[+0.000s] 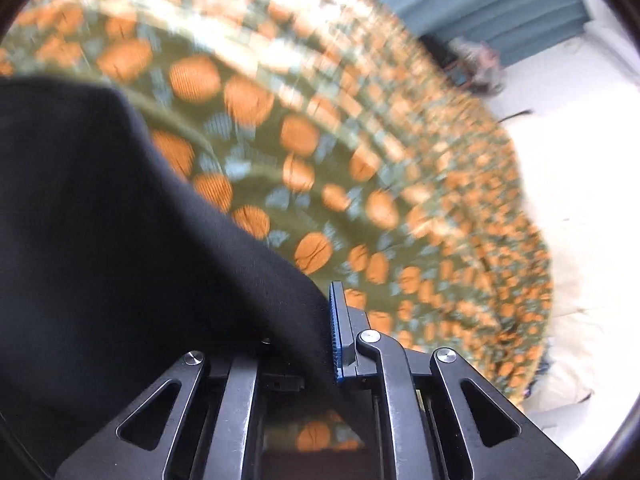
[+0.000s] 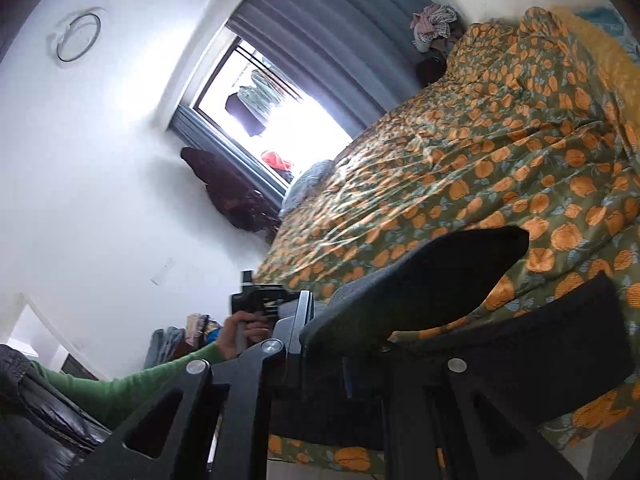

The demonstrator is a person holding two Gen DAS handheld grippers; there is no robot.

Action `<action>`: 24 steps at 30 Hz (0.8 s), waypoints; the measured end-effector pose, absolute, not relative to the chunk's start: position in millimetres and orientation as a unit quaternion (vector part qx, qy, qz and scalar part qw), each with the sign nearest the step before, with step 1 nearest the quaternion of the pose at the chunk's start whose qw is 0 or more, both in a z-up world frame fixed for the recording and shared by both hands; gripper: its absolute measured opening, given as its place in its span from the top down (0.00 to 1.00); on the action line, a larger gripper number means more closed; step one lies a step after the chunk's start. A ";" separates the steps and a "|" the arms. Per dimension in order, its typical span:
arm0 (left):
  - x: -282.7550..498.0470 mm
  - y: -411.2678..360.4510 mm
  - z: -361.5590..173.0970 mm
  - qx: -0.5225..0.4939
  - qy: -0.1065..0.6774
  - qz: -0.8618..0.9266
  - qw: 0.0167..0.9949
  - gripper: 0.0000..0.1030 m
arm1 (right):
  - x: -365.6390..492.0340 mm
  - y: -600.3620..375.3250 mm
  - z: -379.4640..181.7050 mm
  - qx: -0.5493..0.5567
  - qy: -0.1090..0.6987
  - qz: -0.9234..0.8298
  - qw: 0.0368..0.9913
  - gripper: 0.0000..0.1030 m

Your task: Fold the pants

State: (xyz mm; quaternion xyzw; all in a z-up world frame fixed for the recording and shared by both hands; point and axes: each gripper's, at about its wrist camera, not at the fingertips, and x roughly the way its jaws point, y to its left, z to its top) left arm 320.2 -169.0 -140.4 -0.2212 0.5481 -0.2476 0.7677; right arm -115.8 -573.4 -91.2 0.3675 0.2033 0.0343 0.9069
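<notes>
The black pants (image 1: 100, 220) hang over the left half of the left wrist view and hide one finger. My left gripper (image 1: 320, 320) is shut on their edge, the cloth pressed against its blue pad (image 1: 335, 332). In the right wrist view my right gripper (image 2: 344, 328) is shut on the pants (image 2: 440, 280), which rise in a curled flap over the bed. A second dark band of them (image 2: 540, 340) lies lower right. A hand (image 2: 240, 334) in a green sleeve (image 2: 140, 380) holds the other gripper's handle at left.
A green bed cover with orange pumpkins (image 2: 500, 140) spreads under both grippers. Behind it are a bright window (image 2: 280, 120), a grey-blue curtain (image 2: 340, 40) and a heap of clothes (image 2: 434, 20). A black padded seat (image 2: 32, 400) sits at lower left.
</notes>
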 end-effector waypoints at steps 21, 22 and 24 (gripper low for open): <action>77.7 -147.7 -160.8 -0.029 0.540 -0.280 0.793 0.88 | -133.1 -661.5 -243.5 0.347 0.457 -0.181 0.799 0.87; 77.2 -155.1 -161.8 -0.017 0.540 -0.281 0.793 0.88 | -135.9 -664.7 -242.5 0.344 0.454 -0.191 0.799 0.87; 76.6 -161.7 -166.3 -0.012 0.544 -0.283 0.790 0.88 | -140.2 -668.8 -241.4 0.335 0.454 -0.208 0.799 0.87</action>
